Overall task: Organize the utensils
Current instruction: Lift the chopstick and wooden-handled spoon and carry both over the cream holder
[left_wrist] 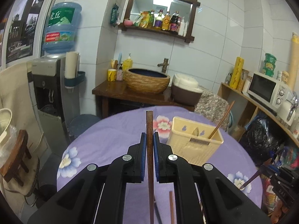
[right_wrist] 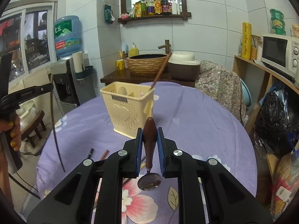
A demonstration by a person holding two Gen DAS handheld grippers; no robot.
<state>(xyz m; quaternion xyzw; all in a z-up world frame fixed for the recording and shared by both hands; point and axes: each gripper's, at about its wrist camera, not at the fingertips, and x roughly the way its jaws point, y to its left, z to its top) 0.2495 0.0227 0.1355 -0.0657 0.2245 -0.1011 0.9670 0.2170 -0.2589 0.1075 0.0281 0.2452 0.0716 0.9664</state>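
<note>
My left gripper (left_wrist: 149,136) is shut on a dark wooden chopstick (left_wrist: 150,160) that points up and away over the table. A cream plastic utensil holder (left_wrist: 194,141) stands to its right with one chopstick (left_wrist: 221,122) leaning in it. My right gripper (right_wrist: 149,132) is shut on the brown wooden handle of a metal spoon (right_wrist: 149,158), bowl end toward me. The holder (right_wrist: 129,108) stands just beyond it, slightly left. The left gripper (right_wrist: 28,93) with its chopstick (right_wrist: 55,130) shows at the far left.
The round table has a purple flowered cloth (right_wrist: 196,127). Loose chopsticks (left_wrist: 171,207) lie on it near me; they also show in the right wrist view (right_wrist: 103,155). Behind are a basin stand (left_wrist: 147,83), a water dispenser (left_wrist: 50,85) and a shelf with a microwave (left_wrist: 267,89).
</note>
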